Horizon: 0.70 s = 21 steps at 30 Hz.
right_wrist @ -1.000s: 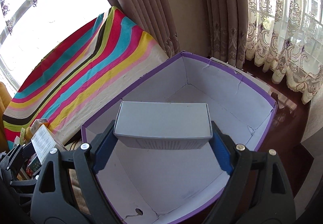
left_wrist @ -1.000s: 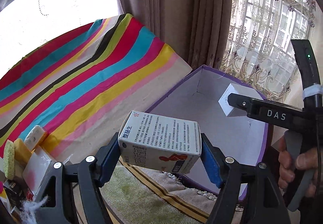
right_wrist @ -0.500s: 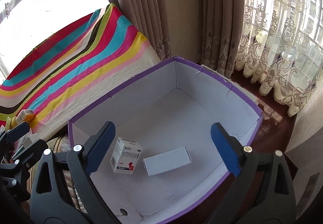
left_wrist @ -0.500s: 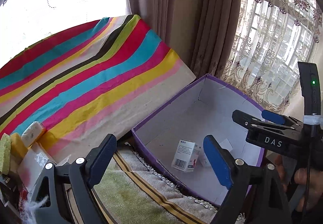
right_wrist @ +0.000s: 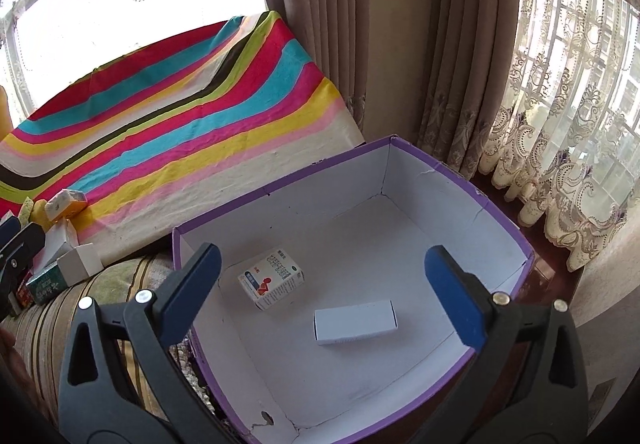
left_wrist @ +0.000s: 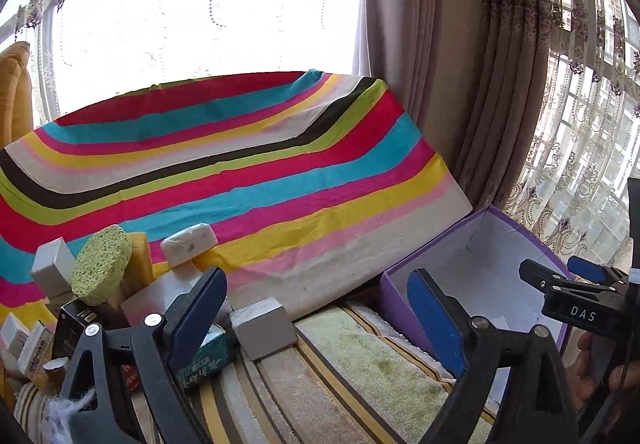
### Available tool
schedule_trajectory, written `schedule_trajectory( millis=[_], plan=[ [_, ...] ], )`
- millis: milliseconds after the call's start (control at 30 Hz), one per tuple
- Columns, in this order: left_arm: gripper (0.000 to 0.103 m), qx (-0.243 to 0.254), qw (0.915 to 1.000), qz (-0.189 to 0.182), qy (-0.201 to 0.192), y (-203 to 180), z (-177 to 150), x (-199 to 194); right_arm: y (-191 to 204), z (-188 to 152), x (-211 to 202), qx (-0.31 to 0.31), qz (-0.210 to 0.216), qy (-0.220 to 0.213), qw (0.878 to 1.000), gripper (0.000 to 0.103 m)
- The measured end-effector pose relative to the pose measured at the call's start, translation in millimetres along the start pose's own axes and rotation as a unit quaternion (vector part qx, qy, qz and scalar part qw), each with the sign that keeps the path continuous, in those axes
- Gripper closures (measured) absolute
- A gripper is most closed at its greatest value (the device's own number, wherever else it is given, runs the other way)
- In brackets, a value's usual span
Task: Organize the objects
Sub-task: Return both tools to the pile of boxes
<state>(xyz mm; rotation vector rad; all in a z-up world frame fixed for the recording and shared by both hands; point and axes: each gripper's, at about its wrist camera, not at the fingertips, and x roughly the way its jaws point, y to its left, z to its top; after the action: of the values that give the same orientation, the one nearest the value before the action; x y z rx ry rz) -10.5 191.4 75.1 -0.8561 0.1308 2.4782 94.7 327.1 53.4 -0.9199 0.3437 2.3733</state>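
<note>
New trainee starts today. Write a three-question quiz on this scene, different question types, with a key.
1. True or false: the left gripper holds a carton.
2. How many cartons lie in the purple box?
3. The grey box sits: A) in the purple box, B) on the striped mat, C) in the right gripper.

Key: 1 false; 2 two, the printed carton and the white carton; 3 B.

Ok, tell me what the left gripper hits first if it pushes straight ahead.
Probably the small grey box lying just ahead of the open left gripper on the striped towel. Beyond it comes the rainbow-striped cloth. Depth is unclear.
</note>
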Motion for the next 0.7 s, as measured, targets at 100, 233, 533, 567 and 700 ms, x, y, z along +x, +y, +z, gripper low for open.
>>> schedule_trajectory(
  millis=[100, 233, 533, 567, 700],
  plan=[
    [0.01, -0.031, 0.9994, -0.014, 0.003, 28, -9, -9, 15, -3, -5, -0.016, 0.024, -0.006, 1.0, 0.0],
    [0.01, -0.08, 0.9967, -0.012, 0.001, 62, -22, -22, 37, -5, -11, -0.042, 0.046, -0.008, 0.998, 0.0],
    [0.01, -0.148, 0.9886, 0.024, -0.007, 119, -50, -54, 74, -14, -16, -0.073, 0.102, 0.005, 0.992, 0.0],
    [0.01, -0.156, 0.9874, 0.027, -0.008, 125, -53, -57, 78, -16, -17, -0.076, 0.107, 0.006, 0.991, 0.0],
    [0.01, -0.185, 0.9819, 0.038, -0.014, 147, -65, -72, 96, -22, -18, -0.096, 0.119, 0.013, 0.988, 0.0]
  ],
)
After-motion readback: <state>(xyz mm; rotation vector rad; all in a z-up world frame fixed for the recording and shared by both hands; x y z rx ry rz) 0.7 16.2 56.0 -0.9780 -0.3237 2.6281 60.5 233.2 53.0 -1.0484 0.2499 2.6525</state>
